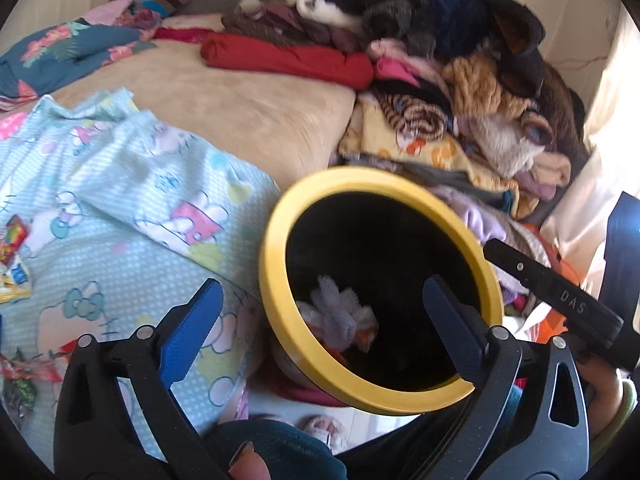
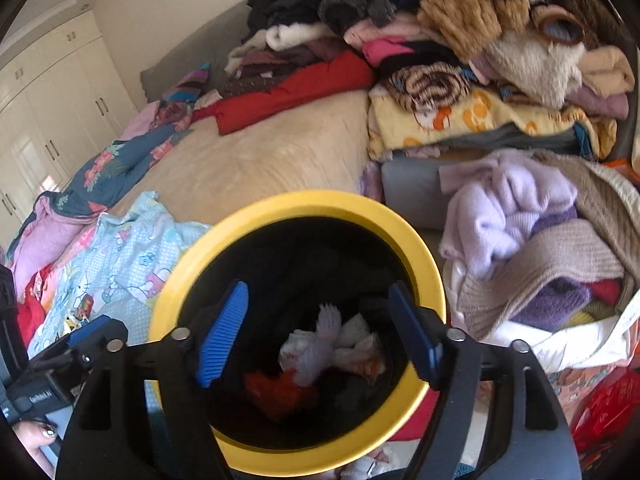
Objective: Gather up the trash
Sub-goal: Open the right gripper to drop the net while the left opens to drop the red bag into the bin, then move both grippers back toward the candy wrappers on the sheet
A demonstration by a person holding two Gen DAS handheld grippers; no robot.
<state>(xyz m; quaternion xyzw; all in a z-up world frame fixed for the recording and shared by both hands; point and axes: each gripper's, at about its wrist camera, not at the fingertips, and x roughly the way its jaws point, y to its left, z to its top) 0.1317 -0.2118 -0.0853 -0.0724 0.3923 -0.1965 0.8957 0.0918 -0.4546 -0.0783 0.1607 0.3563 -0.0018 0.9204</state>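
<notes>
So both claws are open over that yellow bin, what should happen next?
Probably swing the left claw back to the wrappers on the blue sheet: both claws are empty, crumpled trash already lies in the bin.

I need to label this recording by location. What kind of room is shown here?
Most likely a bedroom. A wide bed with a beige cover fills the view, a heap of clothes lies on it, and white built-in wardrobes line the wall. A yellow-rimmed bin stands beside the bed.
</notes>
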